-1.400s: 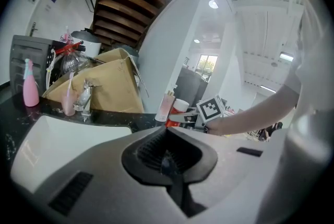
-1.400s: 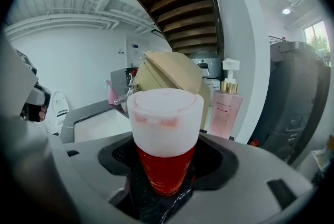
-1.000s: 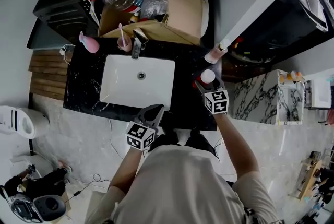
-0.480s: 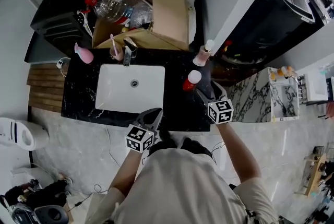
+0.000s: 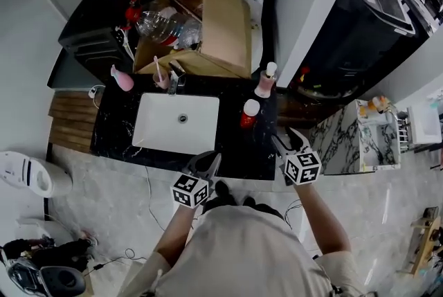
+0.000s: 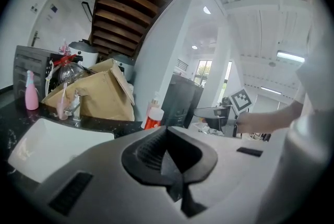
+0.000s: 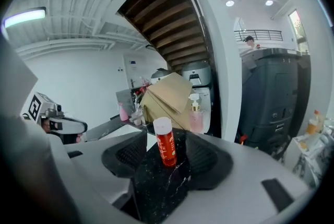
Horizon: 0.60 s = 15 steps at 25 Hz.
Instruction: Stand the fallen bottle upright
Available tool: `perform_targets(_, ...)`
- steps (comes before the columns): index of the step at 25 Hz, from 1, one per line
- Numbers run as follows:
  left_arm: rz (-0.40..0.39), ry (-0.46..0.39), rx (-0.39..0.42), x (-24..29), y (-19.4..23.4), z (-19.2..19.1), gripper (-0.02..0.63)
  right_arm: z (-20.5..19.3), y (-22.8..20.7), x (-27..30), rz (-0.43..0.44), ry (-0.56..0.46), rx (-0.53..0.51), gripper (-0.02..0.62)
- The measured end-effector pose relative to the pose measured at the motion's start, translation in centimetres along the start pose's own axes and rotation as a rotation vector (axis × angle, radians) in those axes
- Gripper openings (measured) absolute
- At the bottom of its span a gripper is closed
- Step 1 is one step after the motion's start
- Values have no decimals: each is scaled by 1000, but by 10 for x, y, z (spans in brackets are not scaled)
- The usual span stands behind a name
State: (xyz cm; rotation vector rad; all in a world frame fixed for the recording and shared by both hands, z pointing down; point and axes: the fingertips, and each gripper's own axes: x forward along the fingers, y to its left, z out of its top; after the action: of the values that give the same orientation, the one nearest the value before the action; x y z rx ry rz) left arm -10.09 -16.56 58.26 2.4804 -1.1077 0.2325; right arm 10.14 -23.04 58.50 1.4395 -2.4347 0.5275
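Note:
The red bottle (image 5: pixel 249 112) with a white cap stands upright on the black marble counter (image 5: pixel 239 150), right of the sink. It also shows in the right gripper view (image 7: pixel 166 145) and, small, in the left gripper view (image 6: pixel 152 118). My right gripper (image 5: pixel 291 140) (image 7: pixel 166 159) hangs off the counter's front right corner, well short of the bottle. Its jaws are closing with nothing between the pads. My left gripper (image 5: pixel 205 164) (image 6: pixel 168 137) is shut and empty at the counter's front edge, below the sink.
A white sink (image 5: pixel 149 126) fills the counter's left half, with a faucet (image 5: pixel 174 79) and a pink cup of brushes (image 5: pixel 161 77) behind it. A pink pump bottle (image 5: pixel 266 81) stands behind the red one. A cardboard box (image 5: pixel 225 19) of clutter sits beyond. A pink bottle (image 5: pixel 122 78) is far left.
My right gripper has drawn back from the red bottle toward the person, and the bottle stays upright. The left gripper has also pulled back off the counter's edge.

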Motion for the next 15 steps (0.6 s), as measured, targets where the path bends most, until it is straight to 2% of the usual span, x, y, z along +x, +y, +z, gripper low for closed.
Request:
perform_targets(2, 13, -12, -1, -4, -9, 4, 6, 2, -1, -16, 4, -9, 11, 196)
perform_targets(3, 19, -19, 0, -5, -14, 6, 6, 3, 0, -24, 8, -14, 6, 183)
perform_targets(15, 72, -85, 38, -28, -83, 18, 6, -4, -4, -112, 56, -50, -13, 91)
